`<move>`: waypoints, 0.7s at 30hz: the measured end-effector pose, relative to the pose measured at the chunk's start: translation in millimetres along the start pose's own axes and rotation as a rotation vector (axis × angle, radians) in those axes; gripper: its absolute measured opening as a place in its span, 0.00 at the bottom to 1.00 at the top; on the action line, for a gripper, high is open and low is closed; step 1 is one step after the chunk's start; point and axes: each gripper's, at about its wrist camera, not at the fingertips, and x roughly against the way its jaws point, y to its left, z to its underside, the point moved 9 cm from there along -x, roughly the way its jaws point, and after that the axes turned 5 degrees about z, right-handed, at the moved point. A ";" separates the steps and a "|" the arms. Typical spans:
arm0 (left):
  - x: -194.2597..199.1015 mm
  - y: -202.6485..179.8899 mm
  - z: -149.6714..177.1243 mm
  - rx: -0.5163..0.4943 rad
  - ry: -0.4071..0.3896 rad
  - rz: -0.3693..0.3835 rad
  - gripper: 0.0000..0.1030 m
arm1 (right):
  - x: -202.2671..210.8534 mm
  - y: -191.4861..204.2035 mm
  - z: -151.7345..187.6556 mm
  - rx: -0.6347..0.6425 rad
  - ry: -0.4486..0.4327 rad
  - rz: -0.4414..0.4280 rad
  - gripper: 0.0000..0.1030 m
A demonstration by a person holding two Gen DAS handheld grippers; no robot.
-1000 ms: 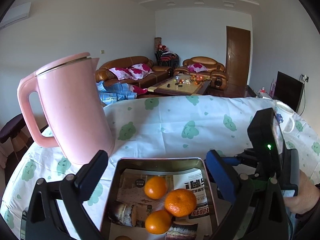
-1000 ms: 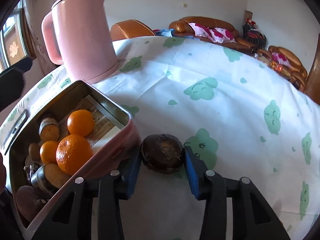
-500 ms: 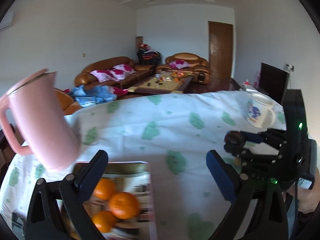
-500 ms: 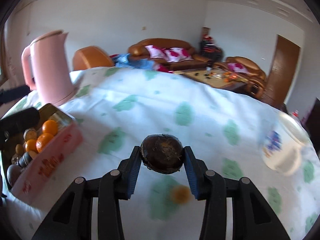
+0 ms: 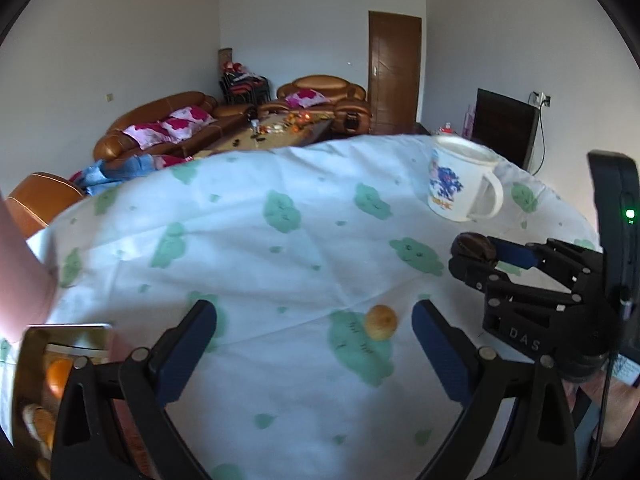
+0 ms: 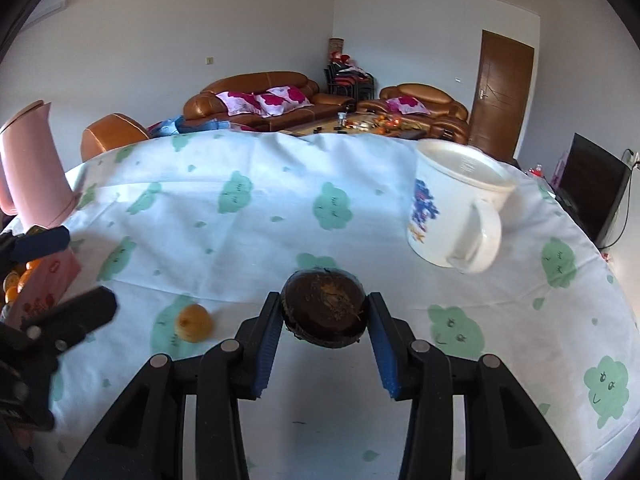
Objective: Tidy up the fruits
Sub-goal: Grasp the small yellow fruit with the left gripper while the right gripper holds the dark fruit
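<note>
- Now that both cameras have swung off the tin box [image 5: 24,364] toward the mug [image 6: 452,204], sorting looks under way.
- The right gripper [image 6: 324,340] pinches a dark, rough, rounded fruit [image 6: 323,312] short of the mug.
- The left gripper [image 5: 314,344], jaws spread, nears a small smooth yellowish fruit [image 5: 381,322] lying farther from the mug on the cloth.

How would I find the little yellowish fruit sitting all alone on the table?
Start at the table with the white cloth printed with green clouds, and find the big white mug. Look toward the pink tin on the far side; the small yellowish fruit lies loose on the cloth between them. Unlike the dark brown fruit, nothing holds it.
</note>
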 end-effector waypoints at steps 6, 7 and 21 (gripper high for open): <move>-32.6 -18.5 6.5 -0.021 0.064 0.020 0.89 | -2.3 -8.7 2.6 -0.030 0.002 -0.007 0.43; -35.1 -20.1 7.1 -0.025 0.068 0.021 0.89 | -4.1 -7.9 2.2 -0.035 0.006 -0.010 0.43; -65.3 -35.8 19.0 -0.007 0.186 0.132 0.33 | -5.9 -9.1 3.8 -0.059 0.011 -0.036 0.43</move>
